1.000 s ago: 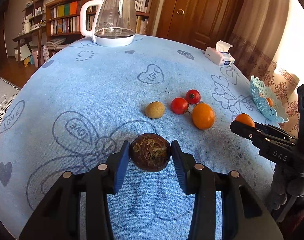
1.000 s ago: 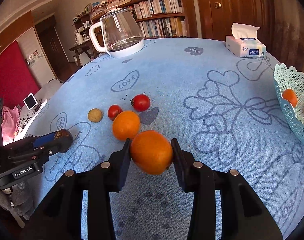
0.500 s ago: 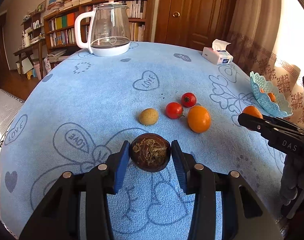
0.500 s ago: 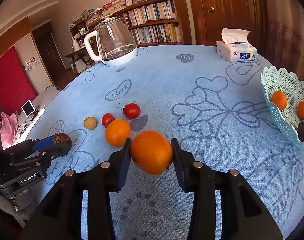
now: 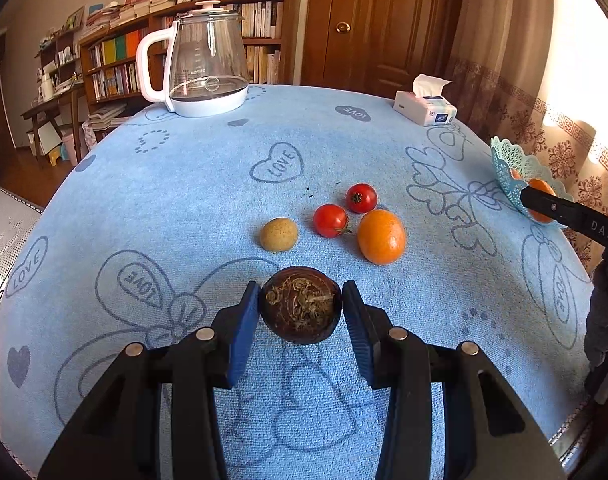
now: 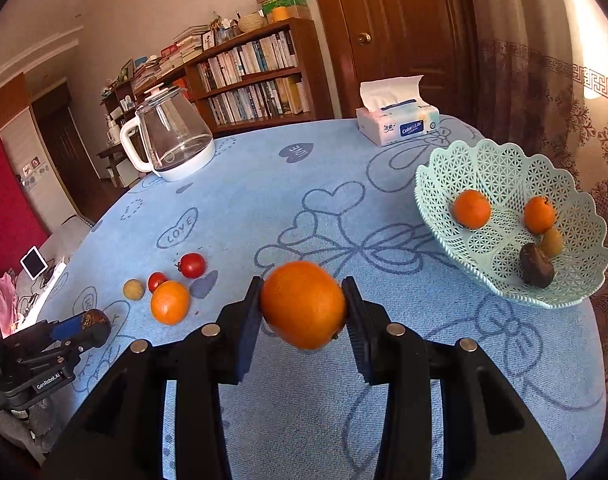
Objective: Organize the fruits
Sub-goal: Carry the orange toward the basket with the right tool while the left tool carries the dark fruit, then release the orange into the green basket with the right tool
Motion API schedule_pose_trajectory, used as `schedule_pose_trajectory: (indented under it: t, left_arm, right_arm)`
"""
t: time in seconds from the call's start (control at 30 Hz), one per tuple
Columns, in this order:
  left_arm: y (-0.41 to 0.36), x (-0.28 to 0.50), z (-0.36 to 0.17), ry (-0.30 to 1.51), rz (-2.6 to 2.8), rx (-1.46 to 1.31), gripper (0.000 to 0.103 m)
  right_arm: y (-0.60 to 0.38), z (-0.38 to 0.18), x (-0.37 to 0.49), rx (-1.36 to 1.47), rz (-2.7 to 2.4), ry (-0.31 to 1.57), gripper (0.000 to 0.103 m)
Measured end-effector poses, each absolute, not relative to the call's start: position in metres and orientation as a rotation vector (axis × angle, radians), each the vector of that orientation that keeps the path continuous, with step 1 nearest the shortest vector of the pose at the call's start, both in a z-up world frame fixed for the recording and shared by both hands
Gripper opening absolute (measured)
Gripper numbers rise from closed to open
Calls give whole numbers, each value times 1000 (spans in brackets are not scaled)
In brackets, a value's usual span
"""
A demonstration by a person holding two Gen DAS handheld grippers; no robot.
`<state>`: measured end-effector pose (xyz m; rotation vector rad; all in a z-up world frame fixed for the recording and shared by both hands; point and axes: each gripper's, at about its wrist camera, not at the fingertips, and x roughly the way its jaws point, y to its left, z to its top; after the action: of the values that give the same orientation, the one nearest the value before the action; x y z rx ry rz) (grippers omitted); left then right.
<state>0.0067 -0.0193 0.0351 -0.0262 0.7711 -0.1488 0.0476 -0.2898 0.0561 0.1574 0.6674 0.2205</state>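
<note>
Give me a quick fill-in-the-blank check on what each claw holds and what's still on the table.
The right claw grips an ____.
The left claw grips a dark ____ fruit.
The basket already holds ____ fruits.
Loose red tomatoes on the blue cloth number ____.

Missing words: orange; brown; four; two

The desk [image 5: 183,184] is covered with a soft, matt blue cloth of terry kind, and the basket [image 6: 504,176] looks like pale green plastic with an open lace pattern. The kettle [image 5: 207,64] has a clear glossy glass body with a smooth white plastic handle and base, and the tissue box [image 6: 398,128] seems to be wrapped in thin shiny film with white paper coming out. The tongs of the left gripper [image 5: 300,309] are matt black plastic with ribbed blue pads [image 5: 245,328] and small metal pins, the dark fruit [image 5: 299,308] between them is rough and fibrous, and the orange [image 6: 304,304] has a finely dimpled, slightly shiny skin.
</note>
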Motion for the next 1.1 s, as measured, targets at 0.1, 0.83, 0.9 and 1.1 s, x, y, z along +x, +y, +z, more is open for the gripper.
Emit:
schedule_pose_trajectory:
  t: [0.1,0.83,0.9,1.1]
  left_arm:
    - [-23,7,36,772,-154,-21,43]
    - [-37,6,38,770,-175,3,43]
    - [-38,6,39,770,-178,5,43]
    - [-43,7,40,770,-188,11,43]
  right_arm:
    - [-314,63,47,190,162,638,40]
    - [-410,53,56,364,-76,593,40]
    - [-412,51,57,371,-79,595,40]
    - [-416,50,56,401,-78,589,47]
